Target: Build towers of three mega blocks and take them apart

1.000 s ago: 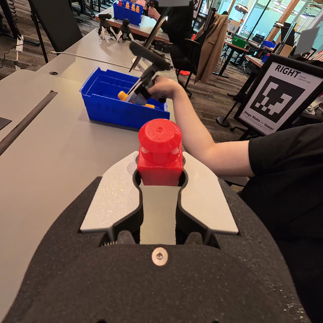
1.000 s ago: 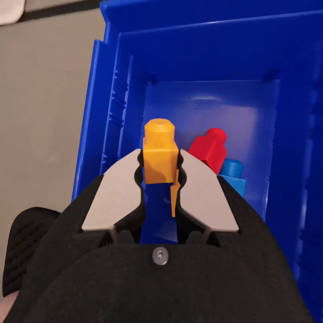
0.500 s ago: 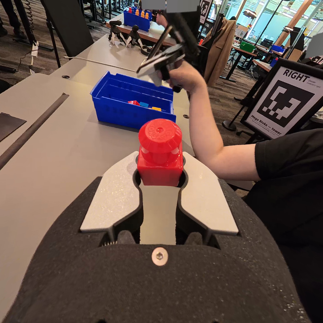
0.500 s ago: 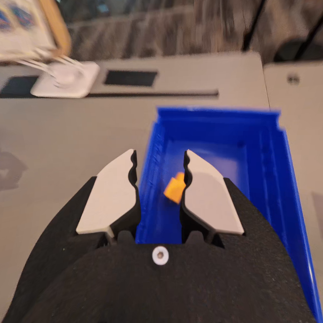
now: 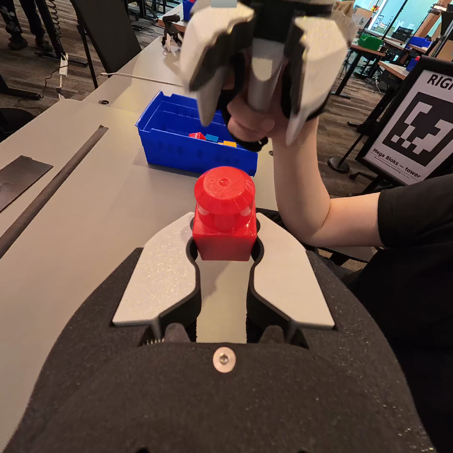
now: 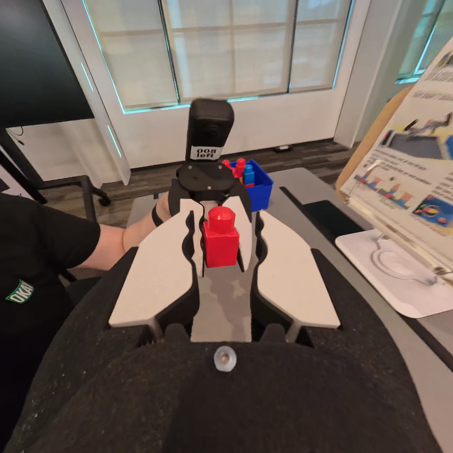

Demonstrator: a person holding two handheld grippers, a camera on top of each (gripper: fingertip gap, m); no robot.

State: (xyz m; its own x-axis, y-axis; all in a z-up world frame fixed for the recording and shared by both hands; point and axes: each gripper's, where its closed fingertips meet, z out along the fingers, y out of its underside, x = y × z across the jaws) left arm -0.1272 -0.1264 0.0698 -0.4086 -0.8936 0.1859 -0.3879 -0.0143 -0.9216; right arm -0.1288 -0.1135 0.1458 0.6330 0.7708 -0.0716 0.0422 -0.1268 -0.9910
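My left gripper (image 5: 224, 218) is shut on a red mega block (image 5: 224, 220), which stands upright with its stud up just above the grey table (image 5: 73, 245). The right wrist view shows the same block (image 6: 220, 242) pinched between the left gripper's pads (image 6: 221, 268). My right gripper (image 6: 223, 214) is open and empty. It faces the left gripper, and its fingertips reach to about the red block. In the left wrist view it hangs blurred above the block (image 5: 247, 130). A blue bin (image 5: 171, 149) behind holds red, blue and orange blocks.
A second blue bin (image 6: 262, 193) with upright red and blue blocks stands behind the left gripper. A poster on a white stand base (image 6: 392, 269) is at the right. A sign stand (image 5: 416, 127) stands off the table's right side. A person's arm (image 5: 306, 196) crosses at the right. Left tips to right tips: about 8 cm.
My right gripper opened and dropped the orange block into the blue bin, then rose and swung round to face the left gripper. The left gripper kept hold of the red block.
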